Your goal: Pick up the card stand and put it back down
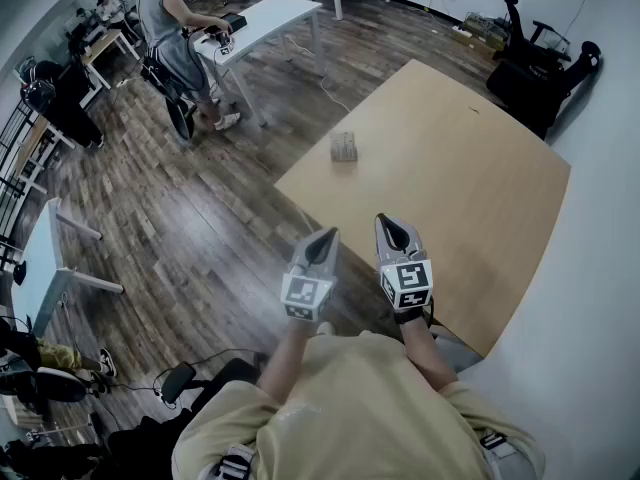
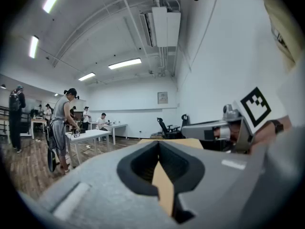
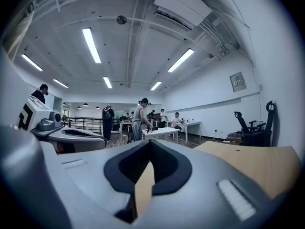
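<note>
The card stand [image 1: 344, 147] is a small grey upright piece near the far left edge of the tan table [image 1: 470, 178], seen only in the head view. Both grippers hover side by side over the table's near corner, well short of the stand. My left gripper [image 1: 328, 236] is shut with nothing in it, its jaws meeting at the tip [image 2: 158, 144]. To its right, my right gripper [image 1: 390, 223] is also shut and empty, jaws together [image 3: 150, 142]. Each gripper view shows the other gripper beside it and not the stand.
Dark wood floor [image 1: 180, 218] lies left of the table. A person [image 1: 170, 28] stands at a white desk [image 1: 262, 20] at the back left. Black office chairs [image 1: 535, 68] sit beyond the table's far right corner, and a white wall [image 1: 610, 218] runs along the right.
</note>
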Motion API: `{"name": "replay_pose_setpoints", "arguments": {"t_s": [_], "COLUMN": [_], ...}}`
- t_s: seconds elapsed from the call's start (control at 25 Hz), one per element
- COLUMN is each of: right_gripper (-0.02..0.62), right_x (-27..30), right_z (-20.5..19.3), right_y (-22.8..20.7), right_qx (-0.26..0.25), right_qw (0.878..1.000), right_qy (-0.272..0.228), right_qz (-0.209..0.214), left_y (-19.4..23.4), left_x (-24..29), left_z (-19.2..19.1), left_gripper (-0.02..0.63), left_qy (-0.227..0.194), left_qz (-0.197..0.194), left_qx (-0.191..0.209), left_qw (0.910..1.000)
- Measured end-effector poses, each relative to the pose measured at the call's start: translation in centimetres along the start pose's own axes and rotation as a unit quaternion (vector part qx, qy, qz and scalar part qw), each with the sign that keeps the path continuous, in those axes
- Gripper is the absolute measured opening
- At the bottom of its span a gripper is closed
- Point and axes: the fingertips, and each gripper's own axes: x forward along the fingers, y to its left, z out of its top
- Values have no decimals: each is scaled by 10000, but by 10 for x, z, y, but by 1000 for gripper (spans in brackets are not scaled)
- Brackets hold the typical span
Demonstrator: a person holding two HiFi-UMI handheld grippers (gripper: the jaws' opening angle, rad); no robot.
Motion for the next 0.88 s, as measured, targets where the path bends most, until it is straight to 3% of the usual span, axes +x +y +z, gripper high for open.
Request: {"name": "replay_pose_setpoints", "arguments": {"t_s": [0.4, 0.52, 0.68, 0.88], "right_gripper": [5, 5, 5, 5], "right_x": [18, 36, 71, 127], "right_z": [-19, -26, -27, -20], "right_y": [-4, -4, -3, -22], "right_qx": [230, 337, 266, 194], "right_qw": [9996, 9993, 9988, 9996], "right_qy": [162, 160, -45, 147], "right_qz": [60, 14, 398, 171], "left_y": [4, 24, 60, 112], "left_x": [4, 11, 39, 85], "left_z": [-18, -26, -40, -33], "left_gripper": [2, 2, 2, 2], "left_qy": [242, 274, 252, 73], "left_qz": [41, 46, 29, -193], "left_qx": [-6, -27, -91, -156], "left_qw": [9997, 9996, 9996, 9997]}}
